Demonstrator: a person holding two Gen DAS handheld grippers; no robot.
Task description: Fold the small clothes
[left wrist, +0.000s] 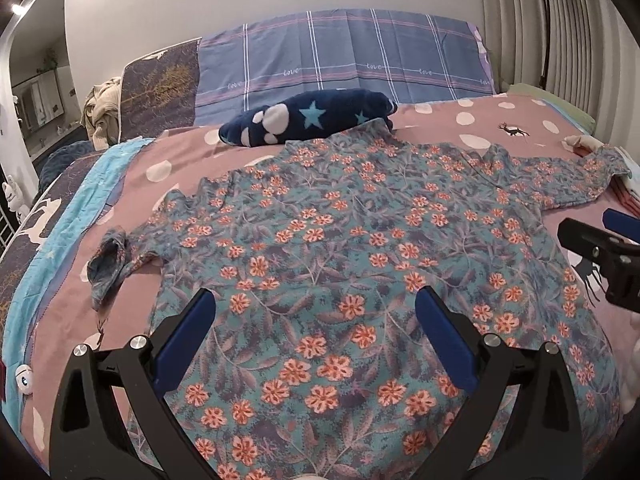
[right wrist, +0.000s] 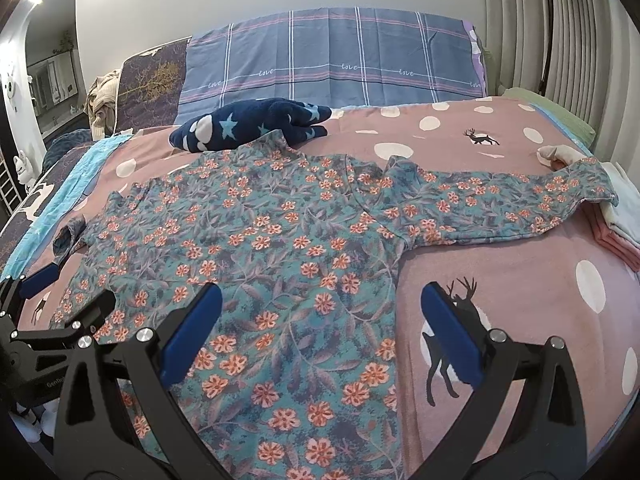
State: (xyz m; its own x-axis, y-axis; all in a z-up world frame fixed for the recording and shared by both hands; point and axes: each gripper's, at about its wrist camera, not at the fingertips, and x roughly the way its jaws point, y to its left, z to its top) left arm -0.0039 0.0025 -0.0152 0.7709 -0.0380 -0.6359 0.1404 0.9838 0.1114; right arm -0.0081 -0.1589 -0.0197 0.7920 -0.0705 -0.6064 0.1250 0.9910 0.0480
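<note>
bed [left wrist: 440, 120] | floral top [left wrist: 340, 248] flat, hem cut off | L tool [left wrist: 316, 316] wide | R tool [right wrist: 320, 308] wide, both empty

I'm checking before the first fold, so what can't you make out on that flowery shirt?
- Floral shirt hem: cut off by the bottom edge, both views.
- Left sleeve cuff: bunched, its end hidden.
- Collar: lies against the star-print plush, left wrist view.
- Right cuff: drapes over folded clothes.

Floral shirt [left wrist: 360, 240] hem cut off by bottom edge; folded stack [right wrist: 616, 224] partly under sleeve.
</note>
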